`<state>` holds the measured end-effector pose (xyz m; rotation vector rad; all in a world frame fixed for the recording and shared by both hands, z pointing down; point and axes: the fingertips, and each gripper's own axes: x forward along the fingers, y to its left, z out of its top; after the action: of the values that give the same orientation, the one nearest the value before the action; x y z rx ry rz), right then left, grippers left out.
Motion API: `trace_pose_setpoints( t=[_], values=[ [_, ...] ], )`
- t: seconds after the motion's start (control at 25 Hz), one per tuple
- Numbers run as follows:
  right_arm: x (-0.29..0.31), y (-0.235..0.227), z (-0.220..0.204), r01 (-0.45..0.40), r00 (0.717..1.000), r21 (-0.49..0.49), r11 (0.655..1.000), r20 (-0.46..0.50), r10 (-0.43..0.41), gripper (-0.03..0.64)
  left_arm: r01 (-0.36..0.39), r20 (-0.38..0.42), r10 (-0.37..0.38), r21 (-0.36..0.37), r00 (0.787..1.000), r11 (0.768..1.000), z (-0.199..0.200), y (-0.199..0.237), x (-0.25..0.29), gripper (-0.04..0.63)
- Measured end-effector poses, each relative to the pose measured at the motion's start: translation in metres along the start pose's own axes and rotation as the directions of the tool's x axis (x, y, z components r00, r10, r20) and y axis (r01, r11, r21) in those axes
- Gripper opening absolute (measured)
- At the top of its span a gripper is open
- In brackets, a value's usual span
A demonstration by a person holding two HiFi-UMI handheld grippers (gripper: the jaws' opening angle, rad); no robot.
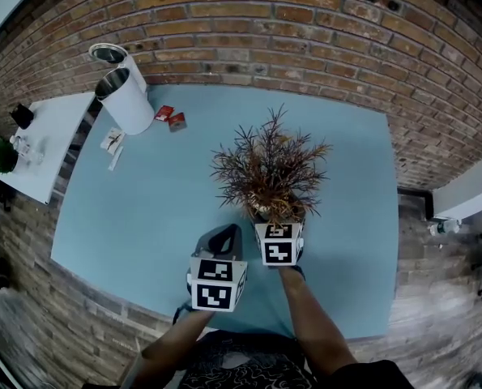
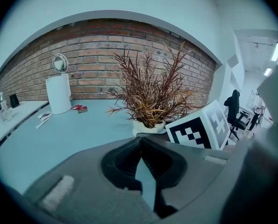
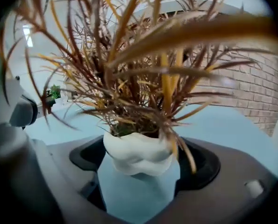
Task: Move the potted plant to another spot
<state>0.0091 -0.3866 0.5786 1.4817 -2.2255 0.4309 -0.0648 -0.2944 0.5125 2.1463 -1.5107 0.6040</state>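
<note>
Both tongs are hovering over the blue bench [image 1: 143,217]. I am holding the right tongs [image 3: 139,160] spread around the potted plant [image 1: 270,173], near-right of centre. The left tongs [image 2: 139,141] are sitting pressed together beside it.

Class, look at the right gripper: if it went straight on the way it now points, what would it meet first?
The white pot of the potted plant. It already stands in the gap between the open jaws of the right gripper, apparently untouched, though depth is hard to judge.

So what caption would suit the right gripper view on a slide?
Open right gripper straddling the white-potted plant on the blue table.
</note>
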Motion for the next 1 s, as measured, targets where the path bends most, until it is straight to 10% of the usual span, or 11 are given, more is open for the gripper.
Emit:
trace_pose_setpoints(
  t=[1.0],
  values=[
    [-0.019,0.007,-0.008,0.043,0.999,0.021,0.999,-0.029,-0.042,0.463,0.052,-0.002,-0.052,0.006,0.999,0.999,-0.005,-0.006,-0.019,0.0]
  ],
)
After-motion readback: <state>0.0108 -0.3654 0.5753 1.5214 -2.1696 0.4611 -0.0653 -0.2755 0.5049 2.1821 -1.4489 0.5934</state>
